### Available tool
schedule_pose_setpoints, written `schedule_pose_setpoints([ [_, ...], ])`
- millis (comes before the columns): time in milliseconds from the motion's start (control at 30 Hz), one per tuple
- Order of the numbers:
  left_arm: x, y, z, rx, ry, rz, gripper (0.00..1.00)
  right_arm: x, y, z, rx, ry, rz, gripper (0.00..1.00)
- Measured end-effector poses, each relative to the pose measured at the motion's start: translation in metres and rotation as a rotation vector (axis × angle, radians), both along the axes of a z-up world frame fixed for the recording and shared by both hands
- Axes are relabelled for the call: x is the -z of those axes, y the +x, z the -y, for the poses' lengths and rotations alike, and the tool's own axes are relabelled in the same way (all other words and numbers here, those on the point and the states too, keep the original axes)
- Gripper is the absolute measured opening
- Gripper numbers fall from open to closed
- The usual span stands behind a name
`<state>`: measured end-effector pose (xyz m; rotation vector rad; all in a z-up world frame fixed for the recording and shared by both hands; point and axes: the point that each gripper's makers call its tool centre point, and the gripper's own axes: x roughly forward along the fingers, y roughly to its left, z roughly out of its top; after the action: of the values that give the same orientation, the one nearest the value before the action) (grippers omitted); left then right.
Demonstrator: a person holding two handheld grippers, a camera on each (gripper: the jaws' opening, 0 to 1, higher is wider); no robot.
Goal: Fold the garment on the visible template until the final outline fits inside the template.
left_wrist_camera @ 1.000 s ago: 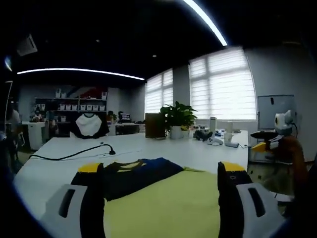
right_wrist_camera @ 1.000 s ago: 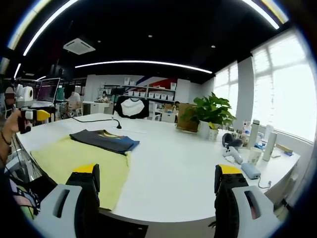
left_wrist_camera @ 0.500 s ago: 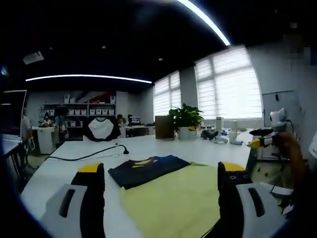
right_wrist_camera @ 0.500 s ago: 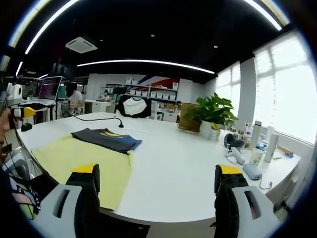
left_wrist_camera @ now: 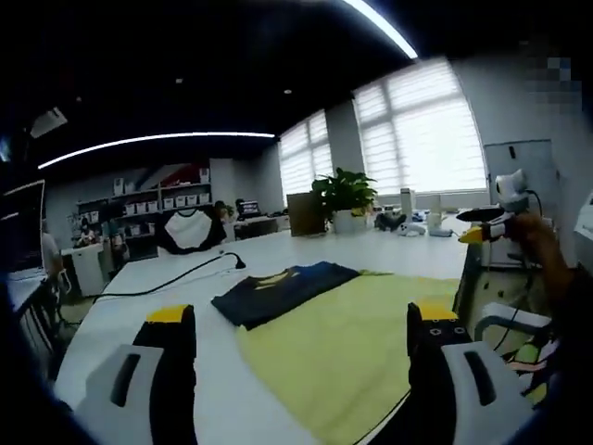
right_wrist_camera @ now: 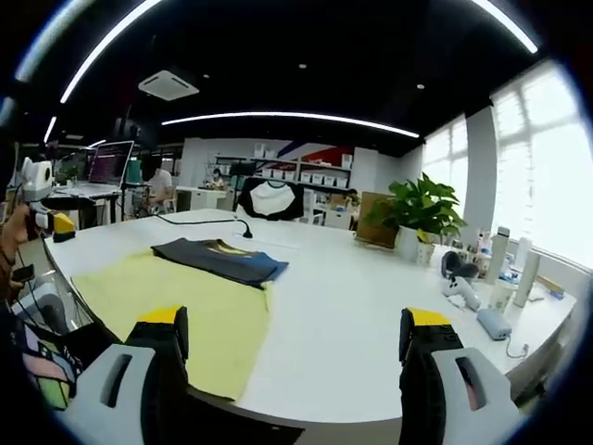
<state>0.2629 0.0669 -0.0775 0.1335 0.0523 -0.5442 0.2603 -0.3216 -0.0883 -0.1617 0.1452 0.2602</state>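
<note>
Garment progress, judged near to far: in the left gripper view the left gripper (left_wrist_camera: 301,371) sits at 6 o'clock with its fingers (left_wrist_camera: 171,357) spread wide and nothing between them. Just beyond, the yellow template (left_wrist_camera: 357,338) lies flat on the white table (left_wrist_camera: 148,320), reaching toward 4 o'clock. The dark garment (left_wrist_camera: 283,289) rests past it near centre, a compact, roughly rectangular bundle with one end blue and a yellow mark on top. It lies mostly on the far edge of the template, and its 9 o'clock end seems to hang onto bare table.

In the right gripper view the right gripper (right_wrist_camera: 292,366) is likewise wide open and empty at 6 o'clock, with the template (right_wrist_camera: 181,306) at 8 o'clock and the garment (right_wrist_camera: 222,260) at its far edge, about 10 o'clock.

My read: the folding looks largely done, the bundle being smaller than the template. What remains, if anything, is nudging it fully inside. Farther off stand a black cable (left_wrist_camera: 162,283) and a potted plant (right_wrist_camera: 422,218).
</note>
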Motion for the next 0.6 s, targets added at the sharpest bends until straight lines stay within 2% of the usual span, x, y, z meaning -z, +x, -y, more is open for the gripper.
schedule_pose_setpoints([
  [100,0.010,0.003,-0.004,-0.001,0.011,-0.036,0.97,0.007,0.000,-0.006,-0.046,0.023,-0.034,0.92],
  [167,0.020,0.003,-0.003,0.013,0.025,-0.081,0.96,0.012,0.000,-0.011,-0.072,0.011,-0.048,0.91],
  [333,0.036,0.000,0.006,0.063,0.107,-0.115,0.88,0.023,0.000,-0.023,-0.136,0.008,-0.085,0.84],
  [400,0.043,-0.001,0.006,0.072,0.119,-0.147,0.86,0.027,-0.003,-0.033,-0.199,-0.013,-0.094,0.83],
  [433,0.051,-0.003,0.003,0.060,0.115,-0.203,0.86,0.029,-0.004,-0.036,-0.213,0.001,-0.100,0.83],
  [467,0.056,-0.004,0.002,0.067,0.123,-0.228,0.84,0.033,-0.006,-0.040,-0.244,-0.006,-0.108,0.81],
  [533,0.060,-0.004,0.000,0.073,0.136,-0.227,0.79,0.043,-0.011,-0.046,-0.297,-0.048,-0.138,0.71],
  [600,0.063,-0.005,0.000,0.080,0.154,-0.234,0.78,0.045,-0.008,-0.048,-0.297,-0.033,-0.142,0.65],
])
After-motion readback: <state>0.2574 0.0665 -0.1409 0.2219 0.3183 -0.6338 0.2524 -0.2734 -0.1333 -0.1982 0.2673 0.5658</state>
